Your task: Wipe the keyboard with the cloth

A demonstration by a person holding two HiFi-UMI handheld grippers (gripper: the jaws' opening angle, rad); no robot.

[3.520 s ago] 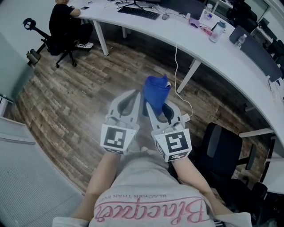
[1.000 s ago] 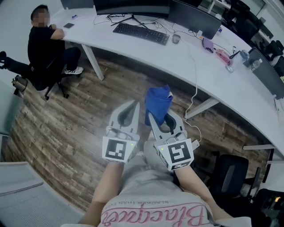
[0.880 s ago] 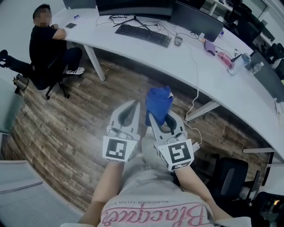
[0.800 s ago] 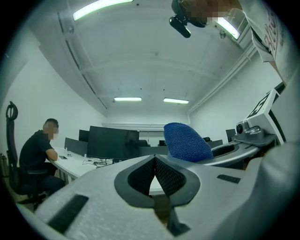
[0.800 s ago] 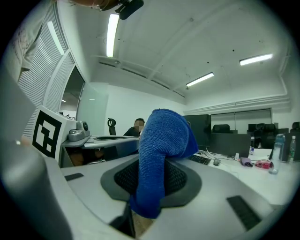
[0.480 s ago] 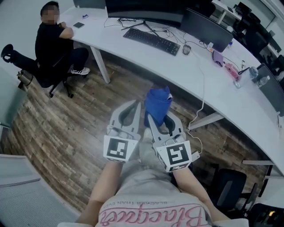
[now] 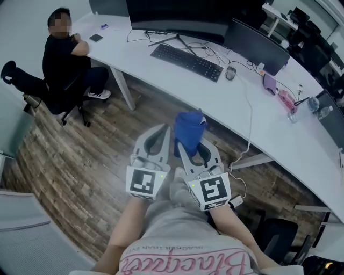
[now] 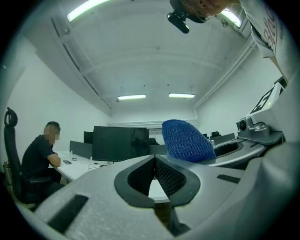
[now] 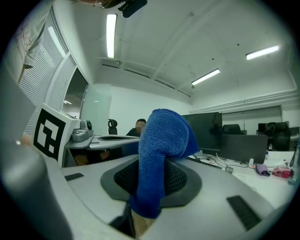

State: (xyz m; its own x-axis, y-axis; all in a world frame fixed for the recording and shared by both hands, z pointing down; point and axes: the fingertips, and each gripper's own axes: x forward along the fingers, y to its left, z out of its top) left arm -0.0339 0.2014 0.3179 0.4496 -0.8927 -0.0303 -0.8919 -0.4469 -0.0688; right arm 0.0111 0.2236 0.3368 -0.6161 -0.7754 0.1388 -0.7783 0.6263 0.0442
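Note:
A black keyboard (image 7: 186, 62) lies on the long white curved desk (image 7: 271, 126), far ahead of both grippers. My right gripper (image 7: 188, 144) is shut on a blue cloth (image 7: 188, 130), which bunches up above its tips. In the right gripper view the cloth (image 9: 161, 154) hangs folded between the dark pads and hides where they meet. My left gripper (image 7: 164, 129) is held just left of it, shut with nothing in it; its pads (image 8: 165, 174) meet in the left gripper view. Both grippers are held at waist height over the wooden floor.
A person in black (image 7: 63, 53) sits at the desk's left end. A dark monitor (image 7: 177, 13) stands behind the keyboard, a mouse (image 7: 231, 73) to its right. A white cable (image 7: 249, 126) hangs off the desk. A black office chair (image 7: 275, 236) stands at lower right.
The desk and keyboard have come closer and lower in the head view. Both grippers keep the same pose, the cloth still clamped in the right one.

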